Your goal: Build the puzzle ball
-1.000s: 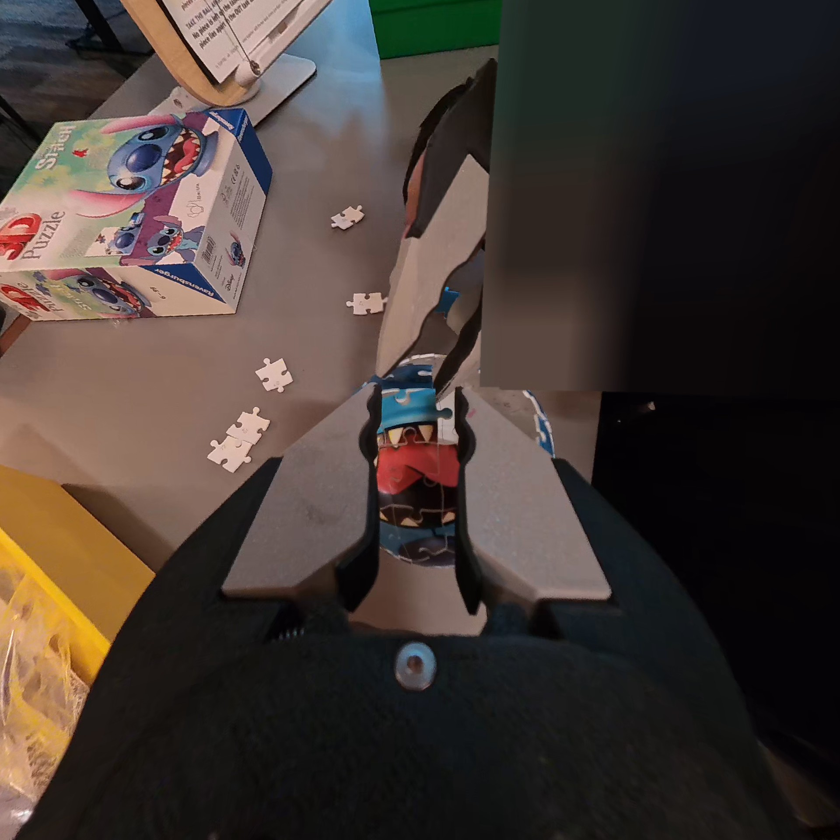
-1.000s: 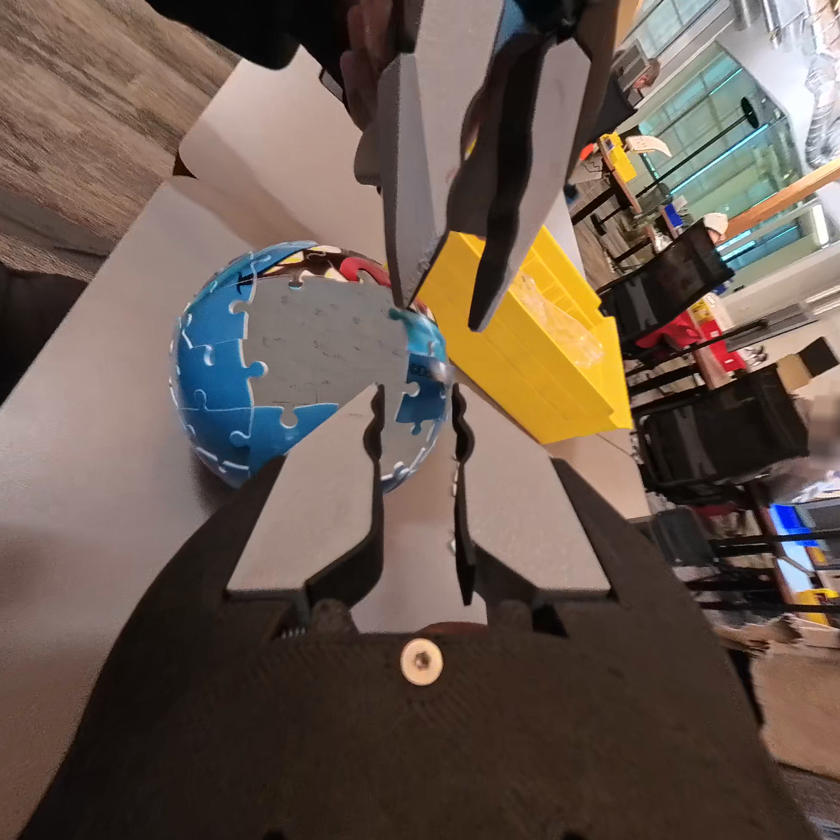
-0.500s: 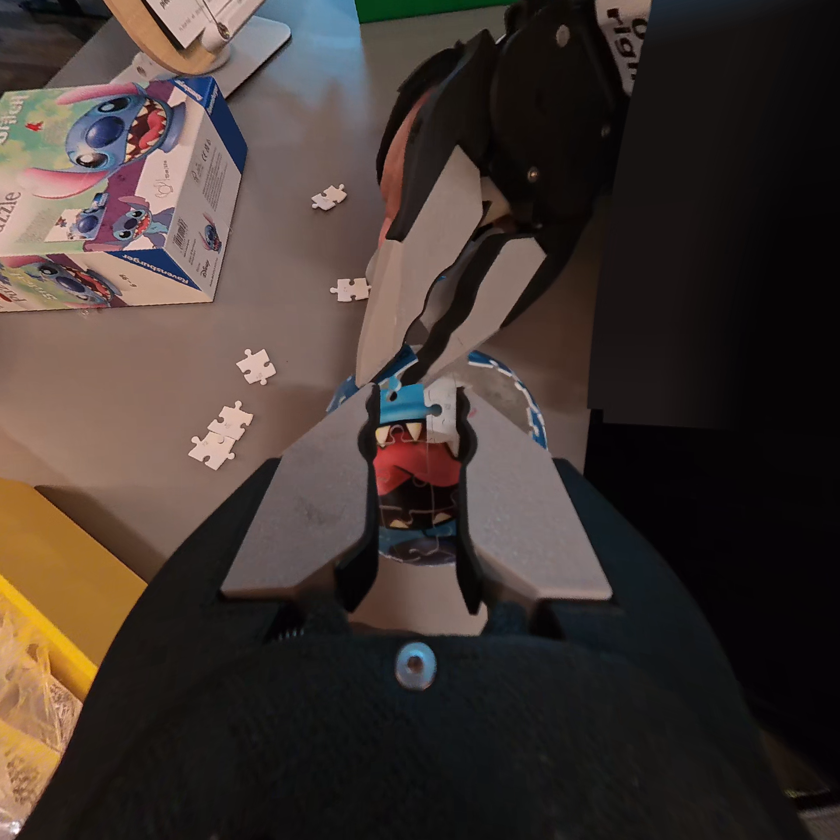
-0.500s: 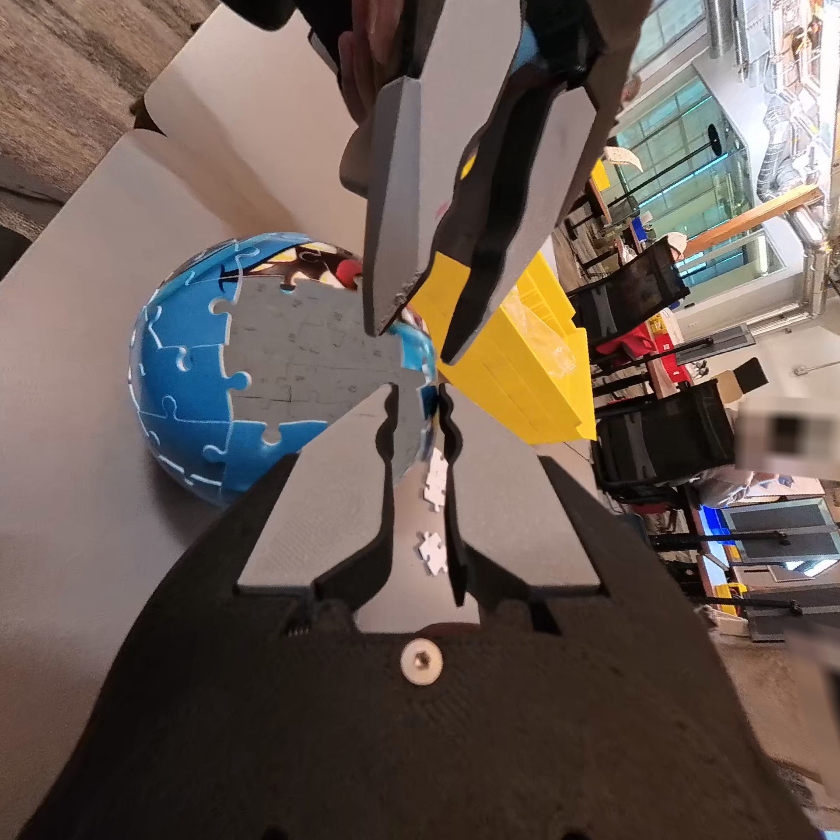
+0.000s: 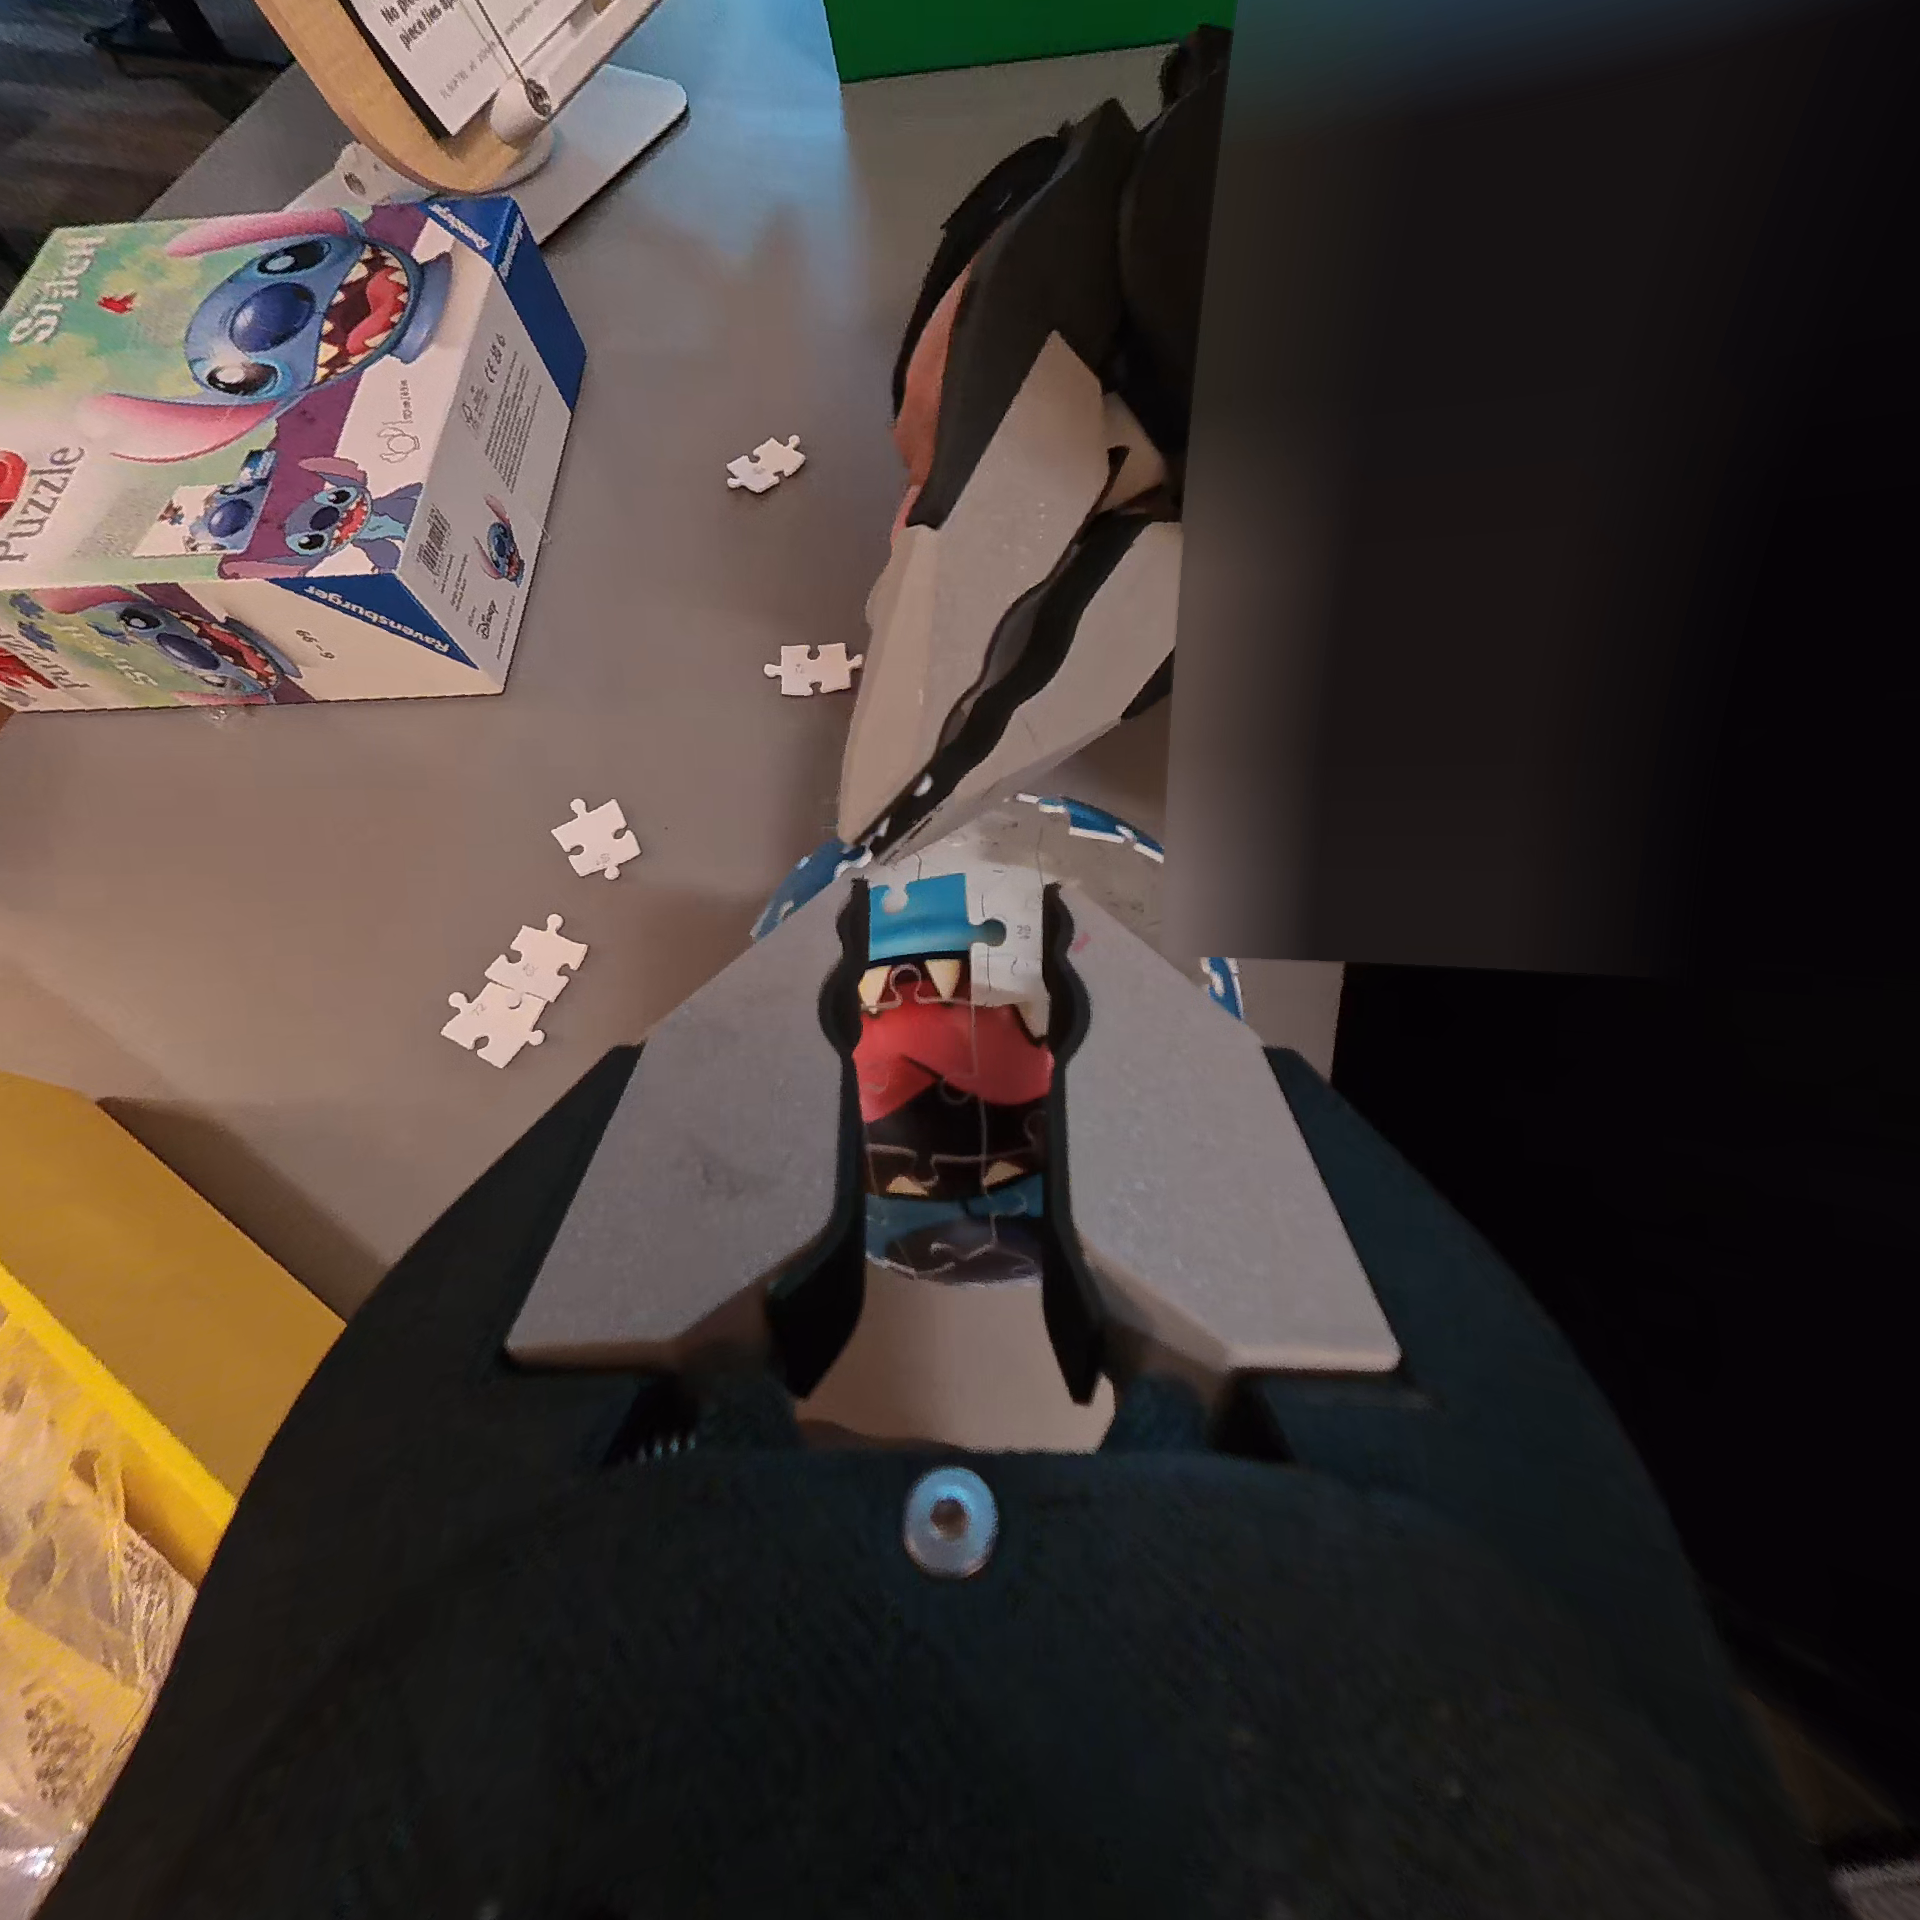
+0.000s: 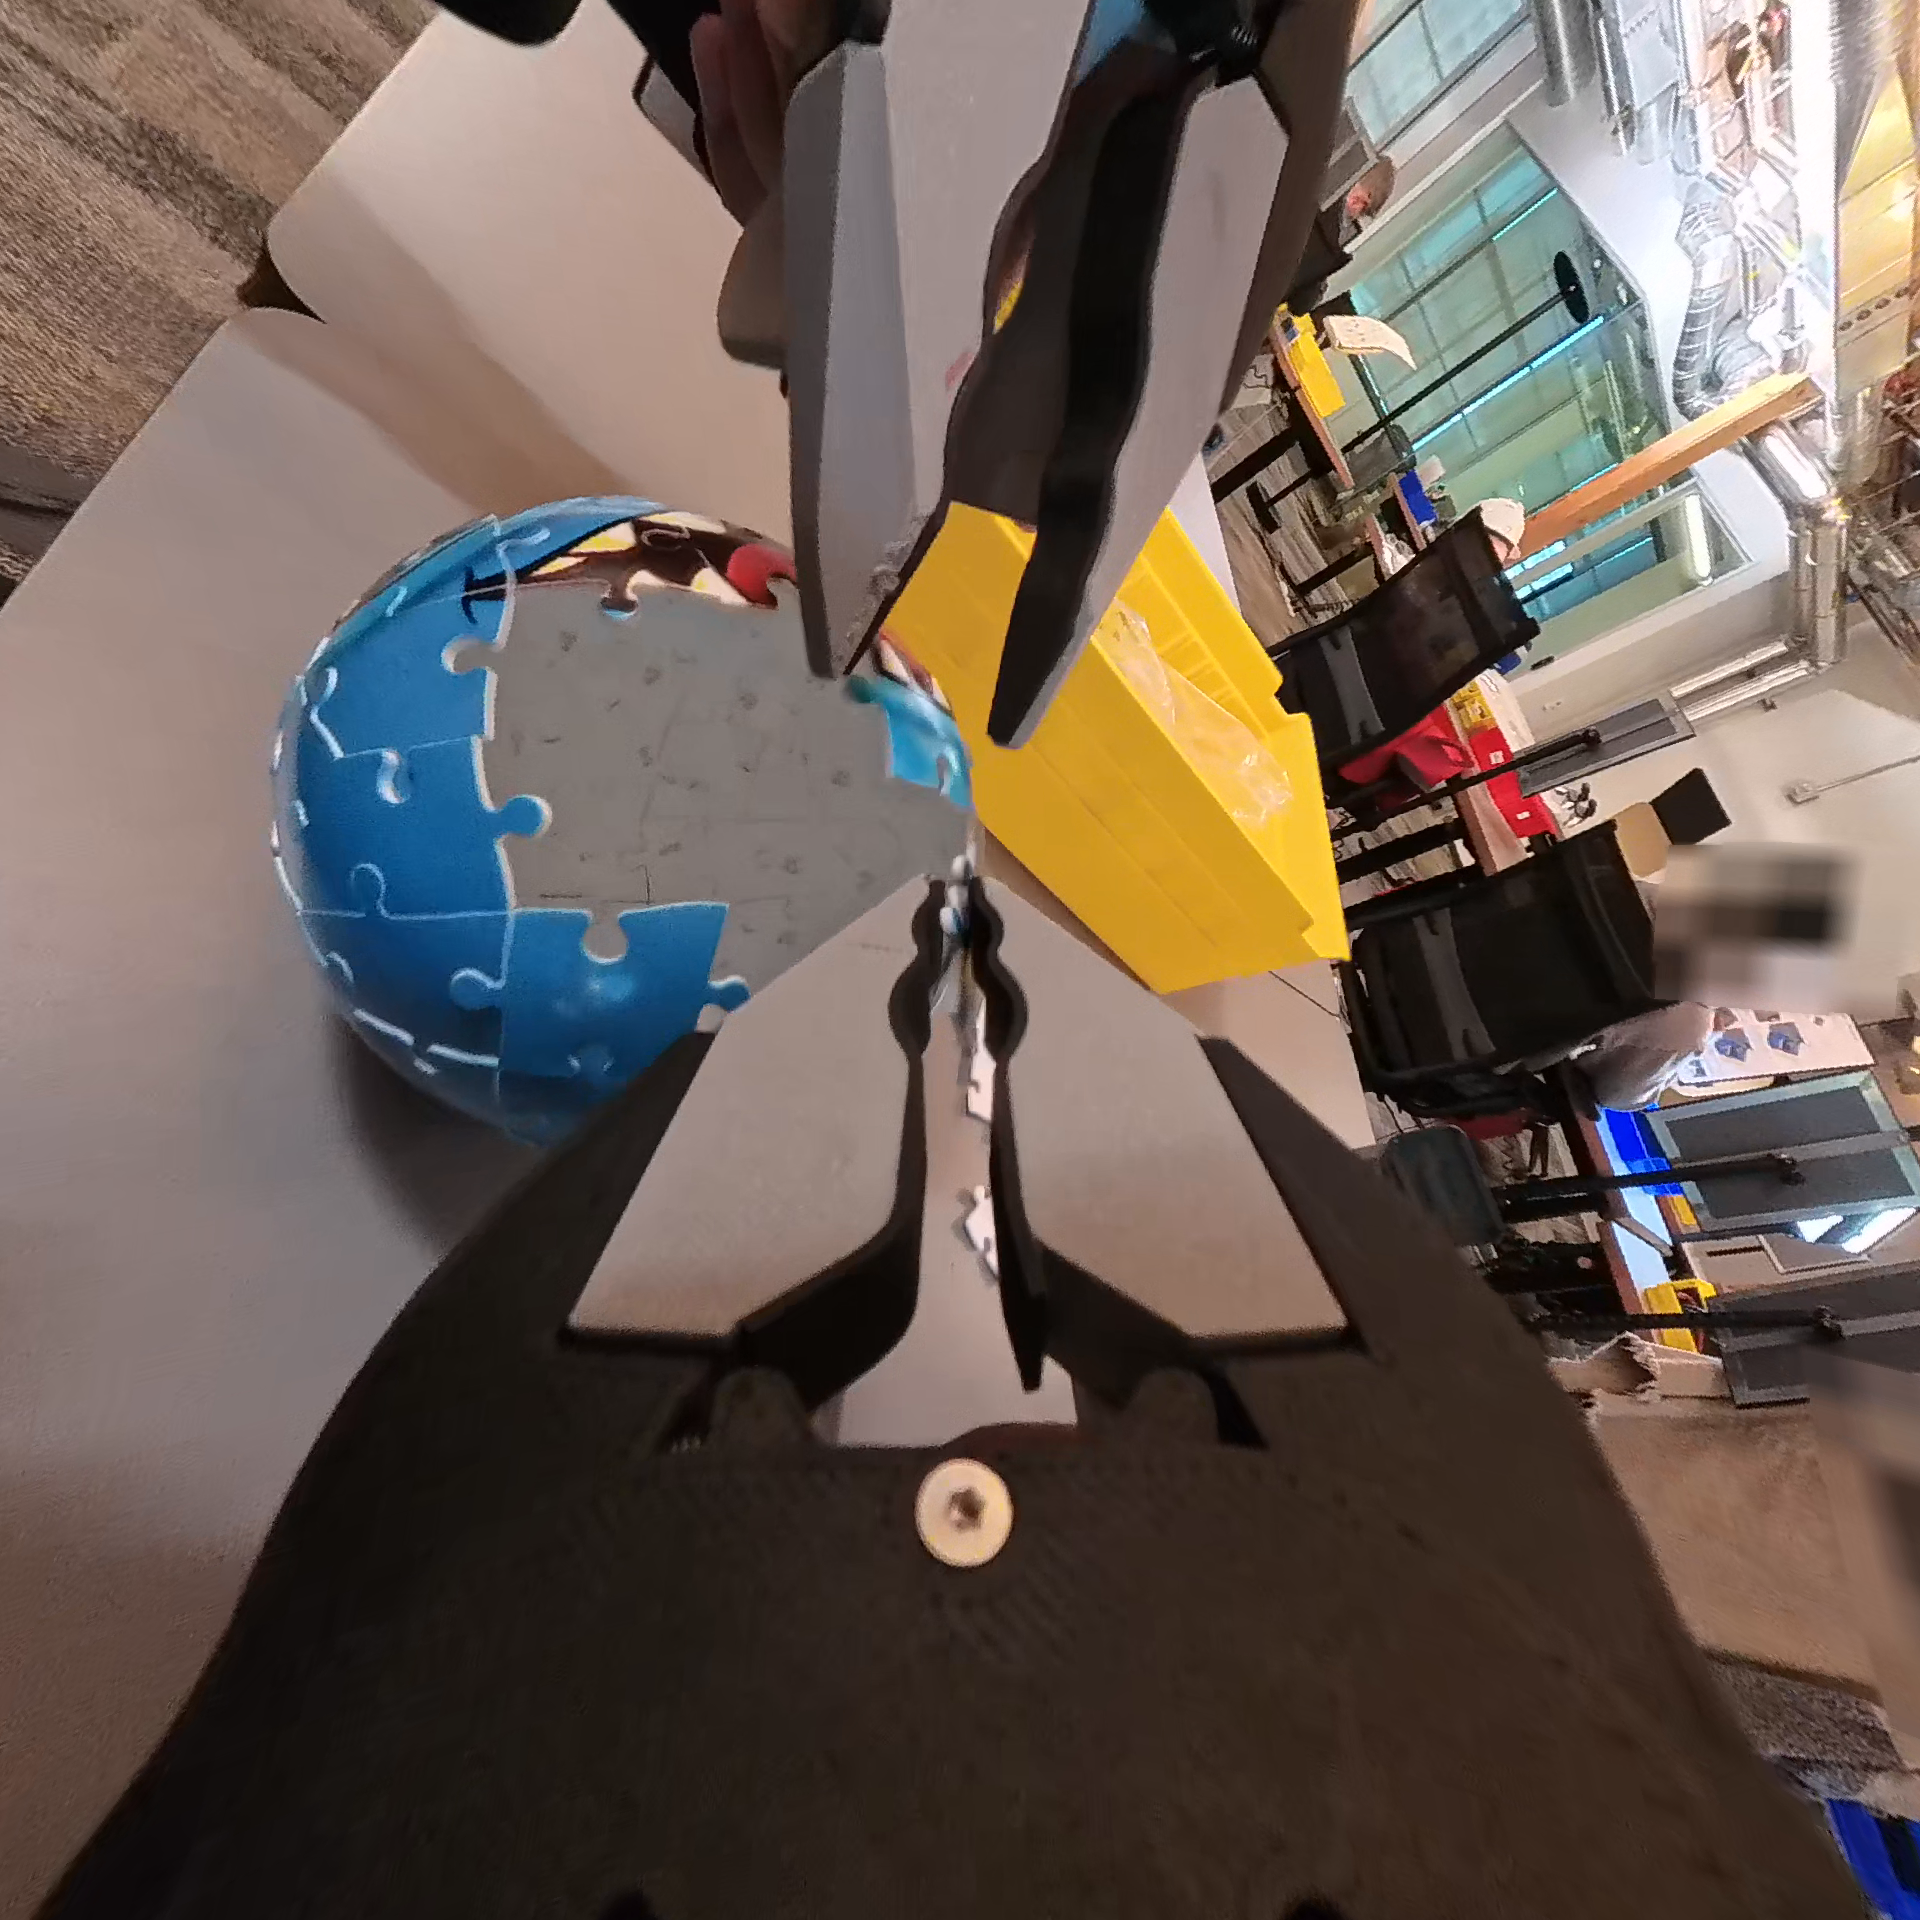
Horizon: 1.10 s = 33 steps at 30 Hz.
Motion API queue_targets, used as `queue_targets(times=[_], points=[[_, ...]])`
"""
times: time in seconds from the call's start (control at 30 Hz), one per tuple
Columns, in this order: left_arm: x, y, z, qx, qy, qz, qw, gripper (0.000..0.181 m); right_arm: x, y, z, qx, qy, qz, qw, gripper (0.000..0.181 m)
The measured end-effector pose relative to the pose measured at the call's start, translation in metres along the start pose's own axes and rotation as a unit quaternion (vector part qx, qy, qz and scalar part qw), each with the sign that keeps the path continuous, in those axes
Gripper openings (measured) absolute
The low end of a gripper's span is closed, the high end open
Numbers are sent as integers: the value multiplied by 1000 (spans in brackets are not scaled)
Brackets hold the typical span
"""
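The puzzle ball (image 6: 416, 831) is a partly built blue shell lying on the grey table, its open grey inside facing the right wrist view. In the left wrist view its mouth picture (image 5: 956, 1060) shows between my fingers. My left gripper (image 5: 956, 904) is open and straddles the ball's upper rim. In the right wrist view it (image 6: 920, 696) comes down from above, one fingertip (image 6: 831, 655) touching the rim. My right gripper (image 6: 961, 899) is shut on the ball's rim at its near edge. It also shows in the left wrist view (image 5: 883, 842).
A puzzle box (image 5: 260, 447) stands at the left. Several loose white pieces (image 5: 597, 836) lie between it and the ball. A yellow bin (image 6: 1143, 831) with plastic bags sits beside the ball. A stand with a sheet (image 5: 488, 94) is at the back. Less than 4 cm separates the two grippers' tips.
My right gripper has closed from open to shut at the ball's rim. The left gripper stayed open over the ball, its view shifting only slightly.
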<state>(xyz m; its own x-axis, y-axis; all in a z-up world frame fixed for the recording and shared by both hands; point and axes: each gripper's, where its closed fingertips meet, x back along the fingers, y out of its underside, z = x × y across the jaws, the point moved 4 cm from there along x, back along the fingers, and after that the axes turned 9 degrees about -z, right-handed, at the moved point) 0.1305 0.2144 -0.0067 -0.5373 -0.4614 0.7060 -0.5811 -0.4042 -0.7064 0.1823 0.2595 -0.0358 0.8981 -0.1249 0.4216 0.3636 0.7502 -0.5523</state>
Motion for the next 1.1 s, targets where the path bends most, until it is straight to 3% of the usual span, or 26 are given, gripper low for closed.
queue_targets(times=[0.27,0.4,0.5,0.63,0.7,0.87,0.93,1.1], points=[[5,-7,4,-6,-16,10,1000,30,19,2,5,3,34,2,999,0],[4,-24,-1,-23,-70,27,997,26,42,-3,22,-99,3,56,994,0],[-6,-41,3,-43,-75,29,996,27,62,-9,48,-261,-73,157,950,0],[-8,-64,11,-39,-54,70,995,27,88,-11,75,-432,-201,284,832,0],[-3,-77,18,-23,-22,111,993,25,92,-9,78,-469,-233,309,794,0],[-6,-88,20,4,0,132,991,22,92,-14,68,-487,-261,317,770,0],[-8,-90,24,7,15,139,990,10,91,-17,66,-488,-263,318,770,0],[-8,-88,24,24,33,157,987,4,94,-23,65,-482,-262,318,773,0]])
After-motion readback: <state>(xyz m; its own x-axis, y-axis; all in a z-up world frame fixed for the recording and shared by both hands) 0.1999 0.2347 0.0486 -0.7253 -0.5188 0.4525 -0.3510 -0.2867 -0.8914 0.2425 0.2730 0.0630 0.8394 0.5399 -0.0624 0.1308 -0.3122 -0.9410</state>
